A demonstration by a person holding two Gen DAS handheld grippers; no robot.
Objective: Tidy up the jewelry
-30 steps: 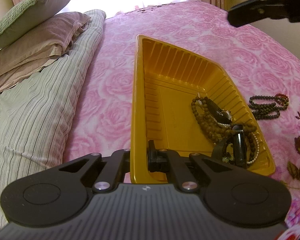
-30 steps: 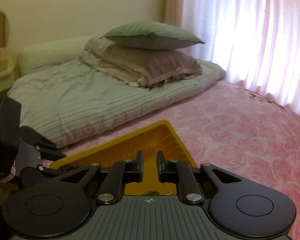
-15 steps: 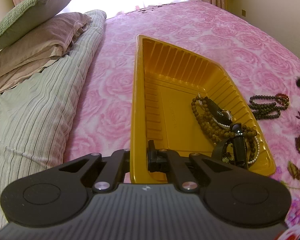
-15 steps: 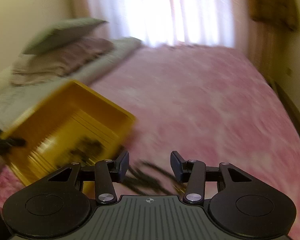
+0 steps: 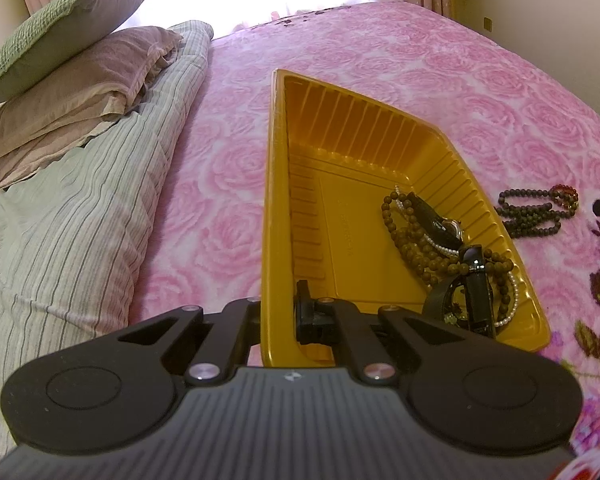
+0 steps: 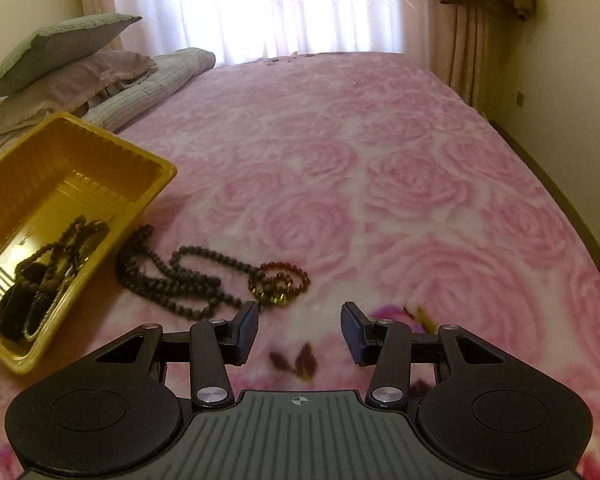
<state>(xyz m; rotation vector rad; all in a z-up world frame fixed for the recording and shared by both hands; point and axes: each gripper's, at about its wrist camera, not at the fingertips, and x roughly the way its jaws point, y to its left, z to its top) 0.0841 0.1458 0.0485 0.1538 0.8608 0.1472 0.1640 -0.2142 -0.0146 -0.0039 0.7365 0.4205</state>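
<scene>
A yellow plastic tray (image 5: 274, 200) lies on the pink rose bedspread. My left gripper (image 5: 280, 308) is shut on its near left wall, one finger inside and one outside. A heap of brown beads, pearls and a black watch (image 5: 440, 248) sits in the tray's right end. In the right wrist view the tray (image 6: 148, 196) is at the left. To its right, on the bedspread, lies a dark bead necklace (image 6: 180, 280) with a red bead loop (image 6: 288, 276) at its end. My right gripper (image 6: 300, 320) hovers open just short of it, with nothing between its fingers. The necklace (image 5: 532, 216) also shows in the left wrist view.
A green pillow (image 5: 60, 28) and a mauve one (image 5: 80, 88) are stacked on a striped quilt (image 5: 60, 240) left of the tray. White curtains (image 6: 260, 4) hang behind the bed. The bed's right edge (image 6: 560, 200) drops to the floor by the wall.
My right gripper swung away from the pillows and tray, came down to the right over the bedspread before the necklace, and its jaws spread wider. The left gripper and tray stayed still.
</scene>
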